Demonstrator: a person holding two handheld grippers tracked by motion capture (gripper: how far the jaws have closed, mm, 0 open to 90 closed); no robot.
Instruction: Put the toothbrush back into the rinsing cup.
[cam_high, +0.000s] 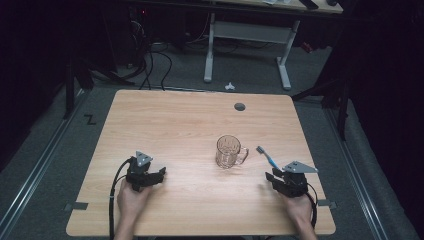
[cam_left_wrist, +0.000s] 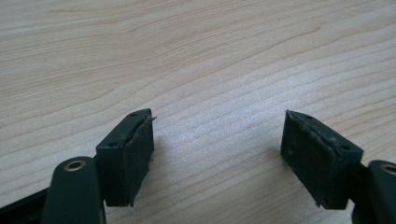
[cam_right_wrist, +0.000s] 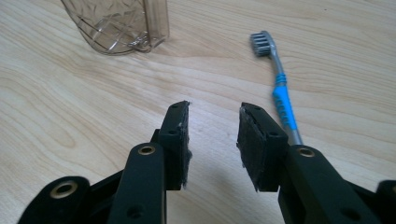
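Observation:
A clear glass mug (cam_high: 229, 151) with a handle stands upright near the middle of the wooden table (cam_high: 190, 125). Its base and handle reach into the right gripper view as the mug (cam_right_wrist: 121, 23). A blue and grey toothbrush (cam_high: 268, 157) lies flat to the mug's right, bristle end away from me. My right gripper (cam_high: 274, 179) hovers just behind the toothbrush (cam_right_wrist: 280, 88), jaws open with a narrow gap and nothing between them (cam_right_wrist: 212, 140). My left gripper (cam_high: 159, 175) rests low at the table's front left, jaws wide open (cam_left_wrist: 217, 154) over bare wood.
A round grey cable hole (cam_high: 240, 106) sits near the table's far edge. Beyond the table stand a white-legged desk (cam_high: 247, 35) and loose cables on a grey carpet floor (cam_high: 165, 70). Both of the person's forearms enter from the bottom edge.

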